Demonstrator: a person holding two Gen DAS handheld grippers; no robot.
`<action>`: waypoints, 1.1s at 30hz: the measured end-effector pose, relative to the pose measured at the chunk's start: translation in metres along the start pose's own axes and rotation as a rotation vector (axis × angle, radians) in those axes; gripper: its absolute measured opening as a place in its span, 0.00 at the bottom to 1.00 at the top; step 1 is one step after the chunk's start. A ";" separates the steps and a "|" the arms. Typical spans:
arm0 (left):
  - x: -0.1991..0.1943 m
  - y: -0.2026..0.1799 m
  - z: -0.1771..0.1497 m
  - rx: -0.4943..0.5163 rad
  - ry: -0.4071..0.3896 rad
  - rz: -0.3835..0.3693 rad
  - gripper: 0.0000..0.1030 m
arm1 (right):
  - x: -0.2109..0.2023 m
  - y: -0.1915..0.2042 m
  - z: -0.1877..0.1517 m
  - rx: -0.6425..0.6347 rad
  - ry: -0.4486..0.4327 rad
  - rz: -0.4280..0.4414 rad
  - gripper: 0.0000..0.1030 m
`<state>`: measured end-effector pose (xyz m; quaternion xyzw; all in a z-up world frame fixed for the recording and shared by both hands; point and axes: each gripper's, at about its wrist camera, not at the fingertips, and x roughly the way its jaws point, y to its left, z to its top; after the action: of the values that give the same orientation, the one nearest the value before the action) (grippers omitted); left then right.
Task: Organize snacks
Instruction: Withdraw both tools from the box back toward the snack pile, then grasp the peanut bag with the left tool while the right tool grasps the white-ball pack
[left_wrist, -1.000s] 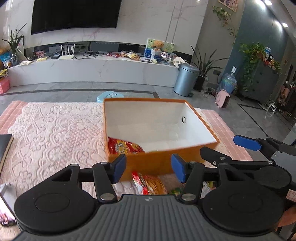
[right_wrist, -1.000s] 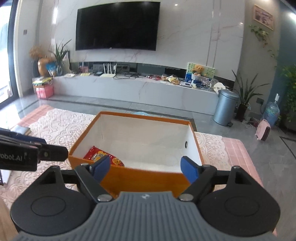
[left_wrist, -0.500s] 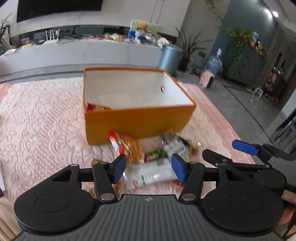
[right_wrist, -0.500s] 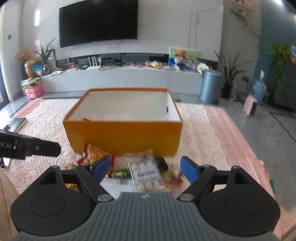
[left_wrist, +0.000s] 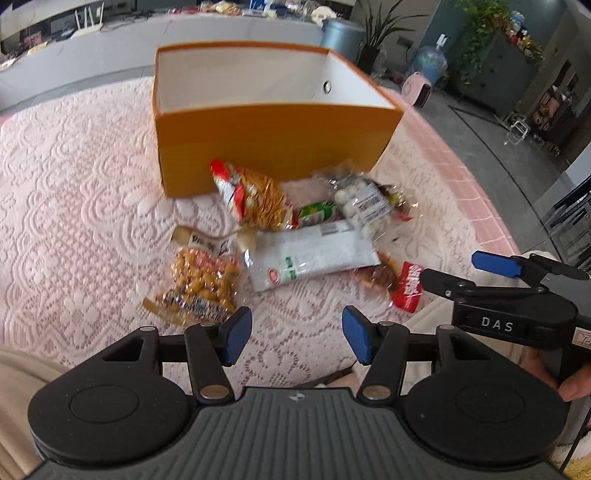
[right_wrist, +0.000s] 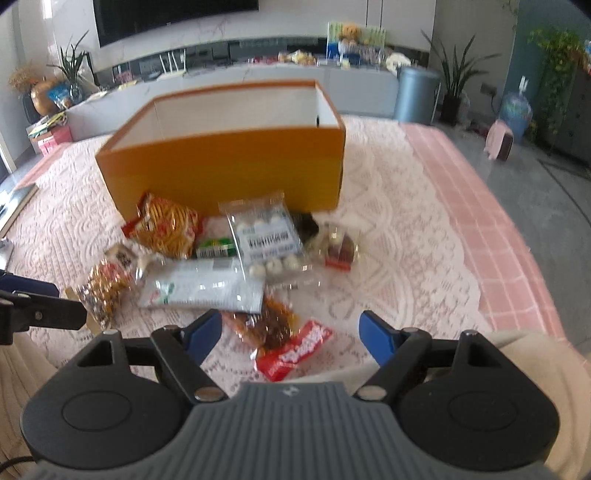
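Right wrist view: spread, empty right gripper (right_wrist: 290, 330) just above seemingly red snack packet (right_wrist: 293, 355).

Bright daylight, soft shadows, slight motion blur, fisheye-bent edges

One orange box (left_wrist: 273, 136) stands open on one pink lace cloth (left_wrist: 74, 192).

Nine snack packets lie in front of the box:
- one red-and-yellow bag of crisp sticks (left_wrist: 251, 195)
- one small green packet (left_wrist: 317, 212)
- one clear pack of white balls (left_wrist: 364, 206)
- one flat white packet (left_wrist: 314, 256)
- one bag of golden nuts (left_wrist: 201, 282)
- one small pale wrapped piece (left_wrist: 207, 240)
- one brown dried-snack pack (left_wrist: 375, 277)
- one red packet (left_wrist: 408, 286)
- one small clear pack of dark red sweets (right_wrist: 340, 245)

Two grippers are in view: one left gripper (left_wrist: 297, 338) and one right gripper (right_wrist: 291, 332).
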<state>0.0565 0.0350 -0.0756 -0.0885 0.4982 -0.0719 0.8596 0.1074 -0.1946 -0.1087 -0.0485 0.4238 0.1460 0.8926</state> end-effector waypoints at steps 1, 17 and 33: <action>0.002 0.002 0.000 -0.005 0.004 0.002 0.64 | 0.002 0.000 -0.001 -0.005 0.002 -0.003 0.77; 0.031 0.039 0.035 -0.093 0.054 0.134 0.73 | 0.033 0.007 0.023 -0.041 -0.003 0.024 0.77; 0.084 0.049 0.050 -0.006 0.197 0.212 0.82 | 0.100 0.013 0.068 -0.096 0.024 0.060 0.78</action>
<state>0.1430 0.0686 -0.1336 -0.0306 0.5867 0.0124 0.8091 0.2138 -0.1455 -0.1426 -0.0804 0.4282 0.1921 0.8793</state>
